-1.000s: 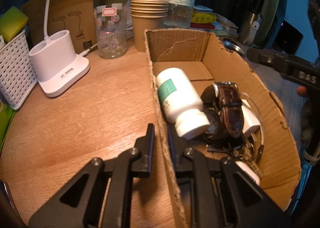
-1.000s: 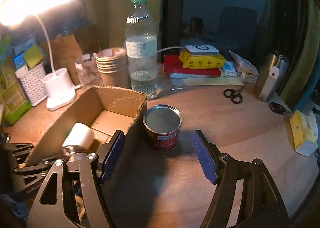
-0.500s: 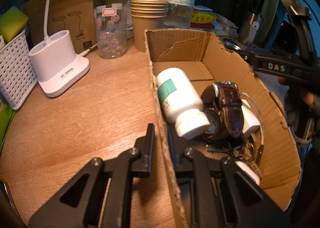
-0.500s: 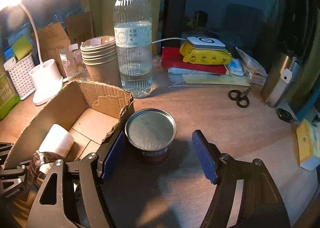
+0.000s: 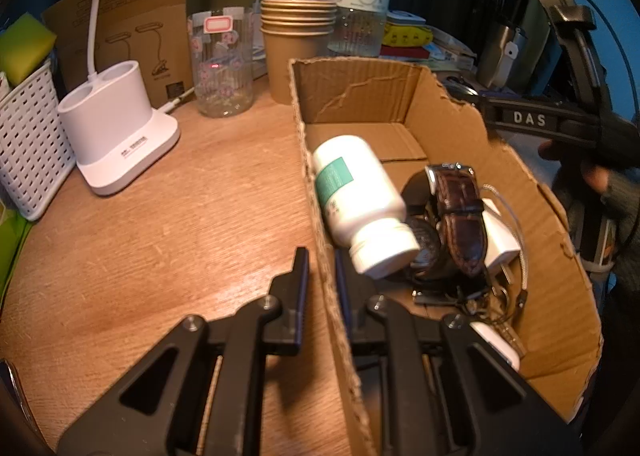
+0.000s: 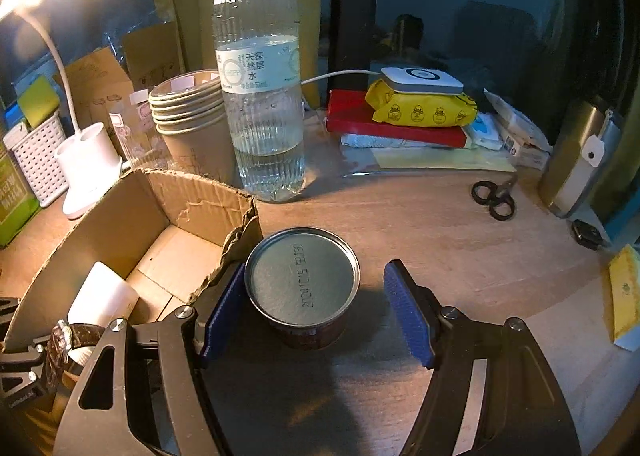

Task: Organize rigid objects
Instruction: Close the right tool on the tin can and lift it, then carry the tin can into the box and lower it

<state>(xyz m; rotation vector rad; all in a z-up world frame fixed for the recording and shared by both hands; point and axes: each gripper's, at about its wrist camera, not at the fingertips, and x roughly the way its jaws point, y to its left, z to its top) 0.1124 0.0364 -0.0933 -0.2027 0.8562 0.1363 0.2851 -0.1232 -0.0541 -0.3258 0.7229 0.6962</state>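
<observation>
The wooden counter (image 6: 460, 256) carries an open cardboard box (image 5: 460, 124). The left gripper (image 5: 320, 276) has its jaws clenched on the box's near side wall. In the box lie a white bottle (image 5: 356, 196) and a brown-strapped watch (image 5: 456, 216). The right gripper (image 6: 316, 308) straddles a small tin can (image 6: 302, 280) standing just beside the box, jaws released.

place: home desk | cues: desk lamp (image 5: 116, 128); paper cups (image 6: 192, 116); water bottle (image 6: 260, 96); scissors (image 6: 494, 198)
</observation>
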